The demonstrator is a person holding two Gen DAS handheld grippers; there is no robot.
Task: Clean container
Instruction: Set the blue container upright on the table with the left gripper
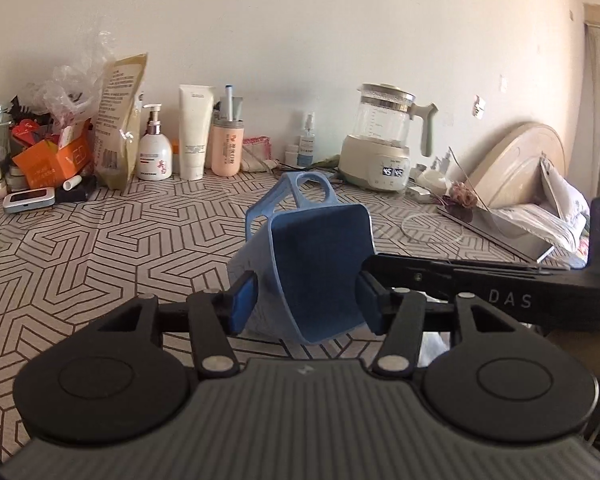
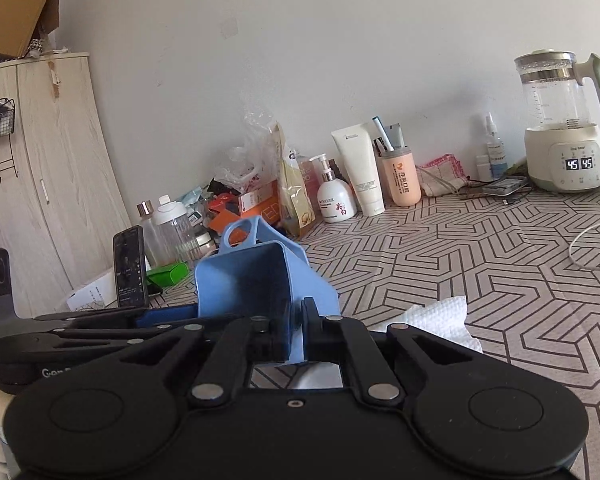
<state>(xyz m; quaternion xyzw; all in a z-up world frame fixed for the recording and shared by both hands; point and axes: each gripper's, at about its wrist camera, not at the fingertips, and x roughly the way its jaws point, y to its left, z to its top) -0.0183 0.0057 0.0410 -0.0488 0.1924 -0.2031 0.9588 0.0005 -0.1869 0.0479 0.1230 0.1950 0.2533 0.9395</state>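
Note:
A light blue square plastic container [image 1: 312, 264] with a looped handle is held tilted above the patterned table, its open mouth toward the cameras. My left gripper [image 1: 306, 306] has its blue pads on the container's two outer sides, shut on it. In the right wrist view the container [image 2: 256, 276] shows again. My right gripper [image 2: 296, 328] is shut on the container's near wall, one finger inside and one outside. A white paper towel [image 2: 432, 320] lies on the table just right of the right gripper. The right gripper's arm [image 1: 500, 284] crosses the left wrist view.
Along the wall stand a glass kettle [image 1: 384, 140], a pink cup [image 1: 228, 148], a white tube [image 1: 194, 132], a pump bottle [image 1: 154, 152], a brown bag [image 1: 120, 120] and an orange box [image 1: 52, 160]. A phone [image 2: 130, 268] stands at left. A wooden cabinet [image 2: 52, 168] is behind.

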